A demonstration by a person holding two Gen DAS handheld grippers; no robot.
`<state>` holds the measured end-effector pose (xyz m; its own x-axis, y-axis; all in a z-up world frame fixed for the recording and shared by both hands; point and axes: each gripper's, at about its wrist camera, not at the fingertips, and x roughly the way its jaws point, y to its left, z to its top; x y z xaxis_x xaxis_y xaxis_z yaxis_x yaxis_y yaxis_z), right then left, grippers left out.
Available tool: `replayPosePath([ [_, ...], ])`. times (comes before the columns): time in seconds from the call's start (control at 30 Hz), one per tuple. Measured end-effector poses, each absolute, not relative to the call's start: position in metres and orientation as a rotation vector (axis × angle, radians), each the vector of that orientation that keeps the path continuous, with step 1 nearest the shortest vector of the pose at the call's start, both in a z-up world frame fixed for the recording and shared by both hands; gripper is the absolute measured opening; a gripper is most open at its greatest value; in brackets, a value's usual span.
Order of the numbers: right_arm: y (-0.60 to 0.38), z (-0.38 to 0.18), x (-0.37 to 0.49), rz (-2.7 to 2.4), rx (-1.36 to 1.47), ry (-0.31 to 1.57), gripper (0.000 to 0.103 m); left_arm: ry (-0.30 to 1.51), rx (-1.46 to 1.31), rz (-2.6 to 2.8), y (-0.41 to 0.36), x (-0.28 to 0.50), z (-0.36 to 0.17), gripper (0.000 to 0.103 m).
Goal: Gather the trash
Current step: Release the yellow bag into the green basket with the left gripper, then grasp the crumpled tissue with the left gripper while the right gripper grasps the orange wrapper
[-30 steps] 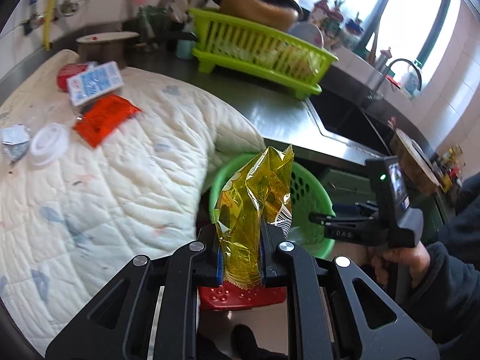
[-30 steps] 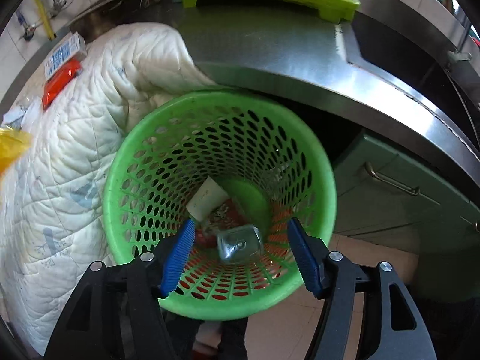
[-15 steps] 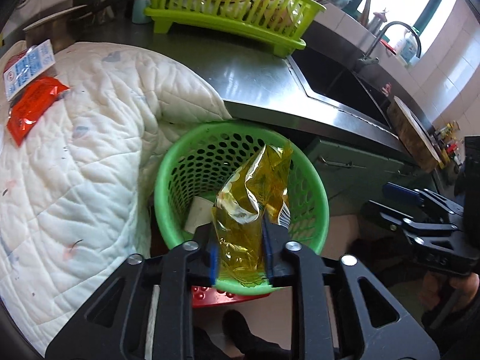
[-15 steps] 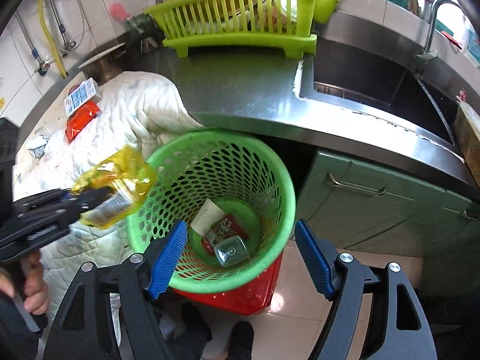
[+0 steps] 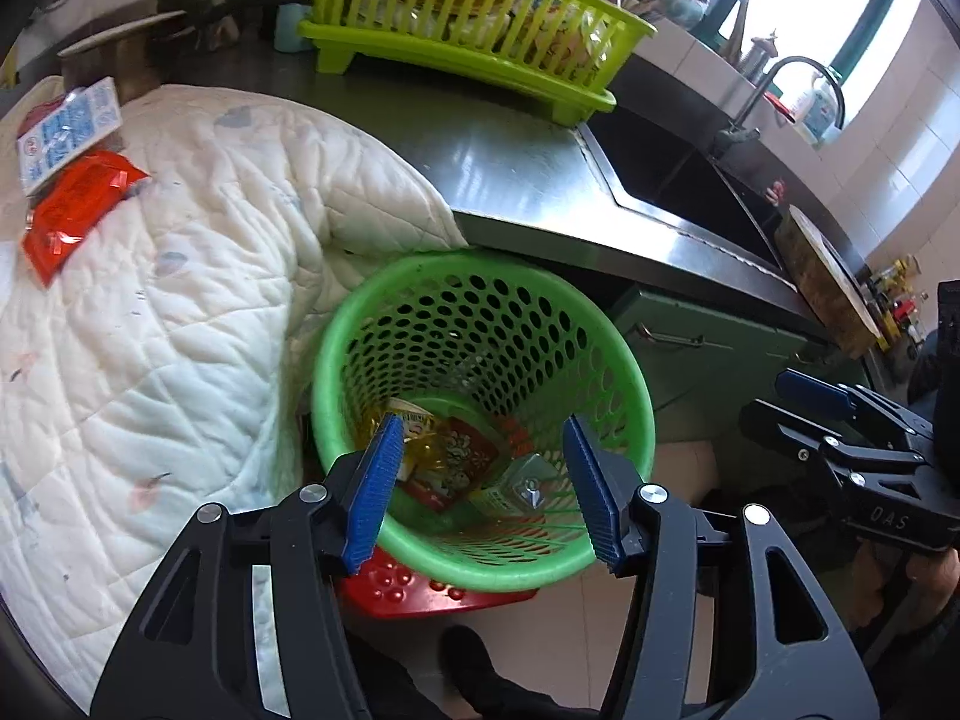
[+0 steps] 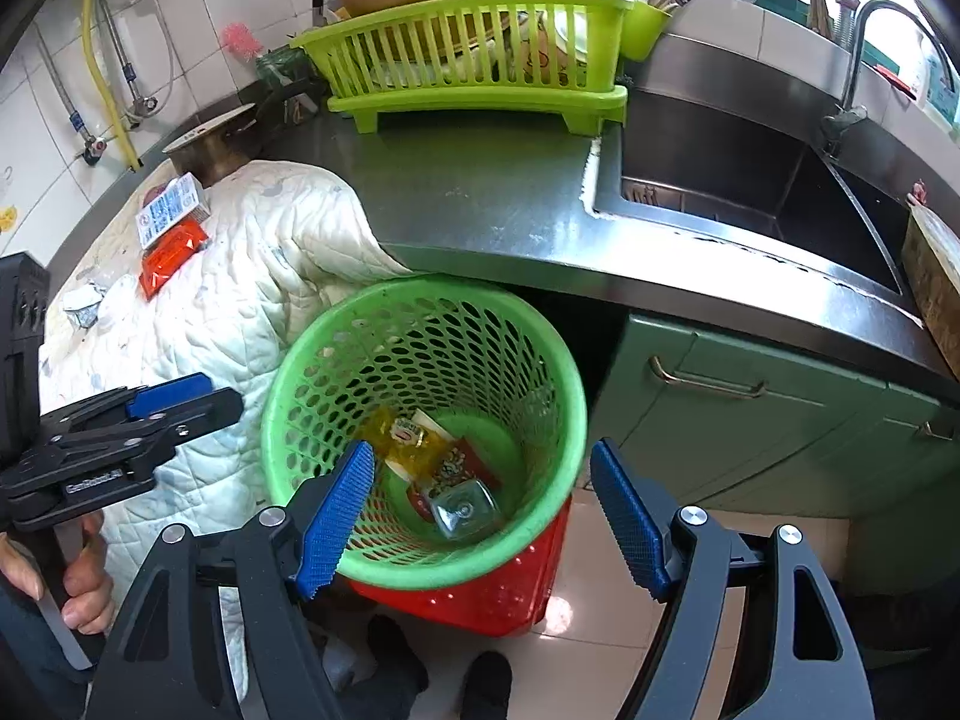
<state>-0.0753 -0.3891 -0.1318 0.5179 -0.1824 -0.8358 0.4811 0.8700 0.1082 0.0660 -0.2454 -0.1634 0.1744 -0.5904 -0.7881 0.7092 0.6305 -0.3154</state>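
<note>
Two grippers, both wide open and holding nothing right now. The left gripper (image 5: 483,483) hangs over the green basket (image 5: 336,372), jaws spread just above its near rim, and the right gripper (image 6: 483,510) sits beside it, also aimed down into the basket with nothing between its blue pads.

The yellow wrapper (image 6: 405,441) lies at the bottom of the basket, next to a red packet (image 6: 456,468) and a small clear cup (image 6: 465,510), so I'd call this the tail end of a drop-off: that piece is binned and the hand is free.

Plenty is left to collect though. On the white quilt (image 5: 180,300) spread over the counter there's an orange-red sachet (image 5: 75,210) with a blue-and-white packet (image 5: 66,132) touching its far edge, and further along in the right view some crumpled foil (image 6: 81,309) and a white lid (image 6: 123,294).

My guess for the next move: swing the left gripper back over the quilt, come down on the orange sachet since it's the closest, and pinch it flat without snagging the quilt fabric. The packs lie flat and touch each other, so grabbing just one could be fiddly.
</note>
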Motion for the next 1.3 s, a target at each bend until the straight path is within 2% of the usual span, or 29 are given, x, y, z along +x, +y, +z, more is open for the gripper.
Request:
replayPosePath([
  [0.6, -0.314, -0.116, 0.021, -0.162, 0.223, 0.926, 0.078, 0.86, 0.001, -0.434, -0.062, 0.145, -0.109, 0.057],
  [0.77, -0.286, -0.114, 0.052, -0.104, 0.193, 0.926, 0.078, 0.838, -0.037, -0.283, -0.002, 0.188, -0.102, 0.063],
  [0.9, -0.265, -0.113, 0.08, -0.068, 0.17, 0.934, 0.078, 0.835, -0.057, -0.218, 0.025, 0.223, -0.101, 0.07],
  [0.97, -0.257, -0.111, 0.092, -0.054, 0.161, 0.935, 0.078, 0.835, -0.068, -0.2, 0.035, 0.24, -0.102, 0.077],
  [1.3, -0.214, -0.103, 0.149, -0.007, 0.119, 0.934, 0.079, 0.892, -0.06, -0.237, 0.04, 0.307, -0.131, 0.079],
])
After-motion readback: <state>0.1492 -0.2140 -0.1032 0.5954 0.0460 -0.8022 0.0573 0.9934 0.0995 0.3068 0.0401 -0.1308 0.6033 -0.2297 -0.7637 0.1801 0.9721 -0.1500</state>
